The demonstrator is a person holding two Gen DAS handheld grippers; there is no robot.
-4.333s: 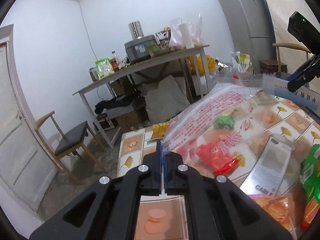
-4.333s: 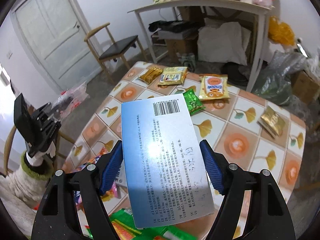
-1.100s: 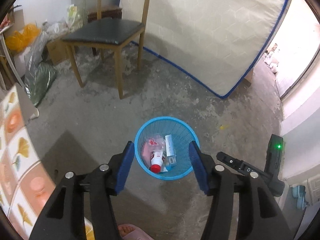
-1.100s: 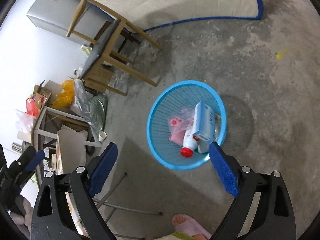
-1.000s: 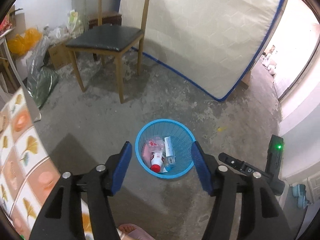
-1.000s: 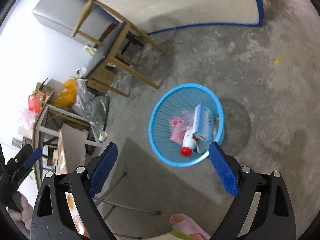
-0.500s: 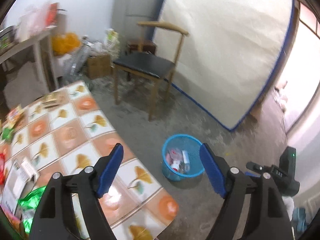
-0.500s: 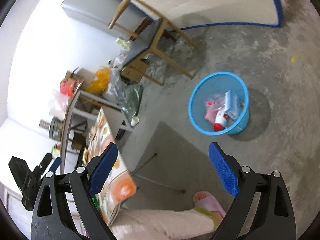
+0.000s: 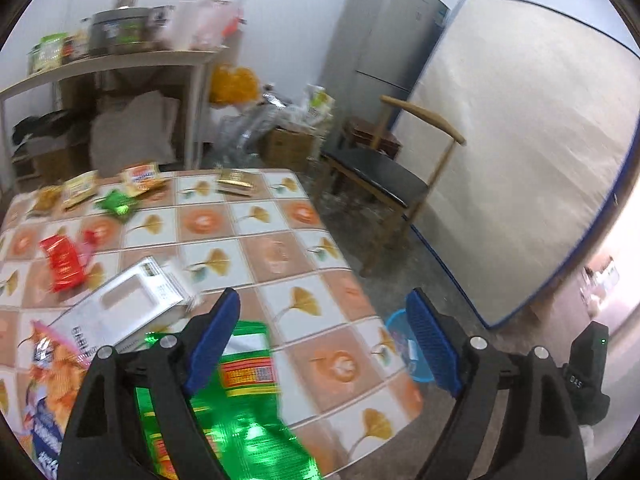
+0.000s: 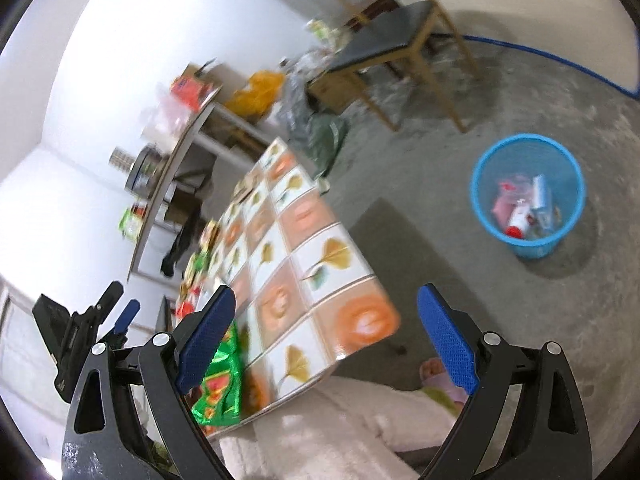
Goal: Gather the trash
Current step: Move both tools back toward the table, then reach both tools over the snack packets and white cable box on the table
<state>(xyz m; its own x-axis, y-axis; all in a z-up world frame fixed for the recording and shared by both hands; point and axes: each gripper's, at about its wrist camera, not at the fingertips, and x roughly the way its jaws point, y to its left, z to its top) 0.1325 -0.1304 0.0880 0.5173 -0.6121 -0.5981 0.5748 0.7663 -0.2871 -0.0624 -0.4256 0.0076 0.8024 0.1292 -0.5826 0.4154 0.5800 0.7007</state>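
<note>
While nothing is held between its blue pads, the left gripper [image 9: 324, 336] is spread wide above the near edge of the table [image 9: 276, 248] with the flower-tile cloth. Just under its left finger a shiny green snack bag [image 9: 244, 412] is seen lying flat, and a white flat box [image 9: 120, 312] lies beside that. A red packet [image 9: 62, 262] and more small packets are scattered farther back. The right gripper [image 10: 326, 340] is spread wide too, with nothing in it, and is held over the table corner and the grey floor [image 10: 460, 280]. The round blue plastic bin [image 10: 528, 196] stands on the floor, well apart from the table, with a white bottle and wrappers inside.
</note>
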